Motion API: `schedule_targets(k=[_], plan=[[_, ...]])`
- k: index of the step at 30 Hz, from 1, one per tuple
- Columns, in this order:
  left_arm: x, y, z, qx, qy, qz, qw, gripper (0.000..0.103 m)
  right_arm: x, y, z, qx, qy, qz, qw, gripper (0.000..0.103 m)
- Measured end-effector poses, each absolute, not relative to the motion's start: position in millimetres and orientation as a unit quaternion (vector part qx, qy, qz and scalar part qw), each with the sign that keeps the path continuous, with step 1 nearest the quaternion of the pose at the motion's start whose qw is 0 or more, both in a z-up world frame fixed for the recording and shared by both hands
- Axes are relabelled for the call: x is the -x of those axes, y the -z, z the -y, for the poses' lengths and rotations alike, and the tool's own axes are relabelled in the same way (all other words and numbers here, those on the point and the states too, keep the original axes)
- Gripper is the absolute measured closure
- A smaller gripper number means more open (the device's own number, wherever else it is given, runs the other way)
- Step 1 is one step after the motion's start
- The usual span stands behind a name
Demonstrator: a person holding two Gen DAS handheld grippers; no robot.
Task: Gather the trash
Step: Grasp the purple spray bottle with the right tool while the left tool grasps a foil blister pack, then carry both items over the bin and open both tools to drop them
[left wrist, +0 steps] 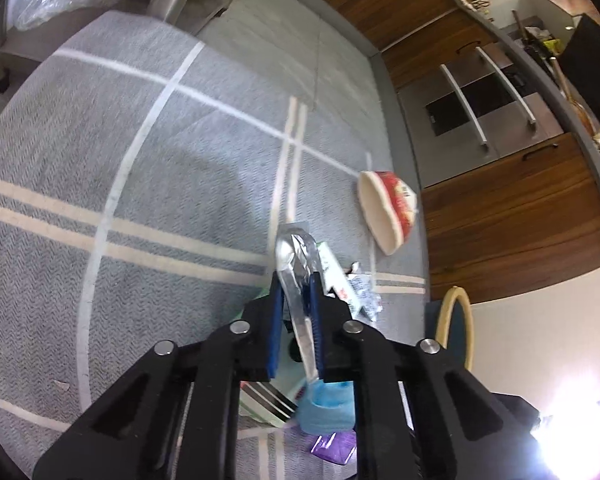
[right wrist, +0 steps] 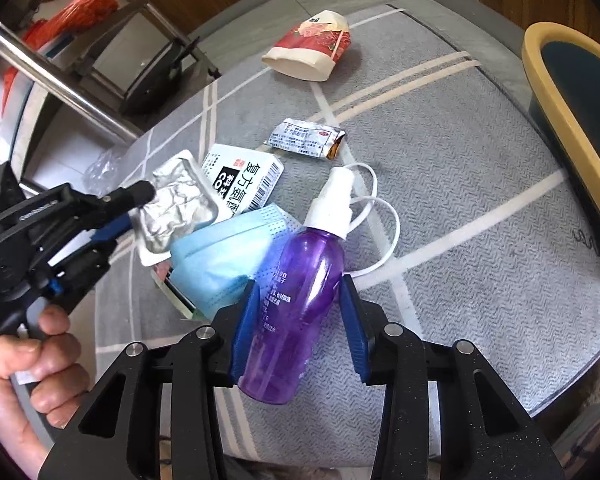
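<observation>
The left tool [left wrist: 298, 280] is clenching a crumpled foil blister pack [right wrist: 176, 204] above a grey rug [right wrist: 460, 200]. The right tool [right wrist: 300, 300] is straddling a purple spray bottle [right wrist: 296, 292] lying on a blue face mask [right wrist: 220, 252]; whether its pads are gripping is unclear.

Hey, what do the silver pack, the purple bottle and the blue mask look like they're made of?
Silver pack: crinkled metal foil over a white plastic tray, likely; it shines and creases. Purple bottle: translucent glossy plastic with a white opaque spray cap. Blue mask: soft pleated non-woven fabric, matte, by its look.
</observation>
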State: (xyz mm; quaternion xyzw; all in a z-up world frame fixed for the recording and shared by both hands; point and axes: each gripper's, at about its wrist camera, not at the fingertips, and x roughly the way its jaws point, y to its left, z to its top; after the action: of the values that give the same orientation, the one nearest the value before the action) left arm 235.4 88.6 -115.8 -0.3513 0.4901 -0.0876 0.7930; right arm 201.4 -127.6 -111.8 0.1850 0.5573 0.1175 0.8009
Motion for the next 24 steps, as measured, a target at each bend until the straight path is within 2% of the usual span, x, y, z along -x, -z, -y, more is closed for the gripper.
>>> schedule_targets(k=[9, 24], plan=[[-225.4, 84.0, -93.1, 0.354, 0.093, -0.452, 0.813, 0.095, -188.8, 91.9, 153.1, -0.189, -0.143, -0.534, 0.811, 0.068], [-205.3, 13.1, -67.3, 0.272, 0.12, -0.405, 0.864, 0.095, -169.4, 42.6, 187.8, -0.204, -0.182, -0.472, 0.838, 0.068]])
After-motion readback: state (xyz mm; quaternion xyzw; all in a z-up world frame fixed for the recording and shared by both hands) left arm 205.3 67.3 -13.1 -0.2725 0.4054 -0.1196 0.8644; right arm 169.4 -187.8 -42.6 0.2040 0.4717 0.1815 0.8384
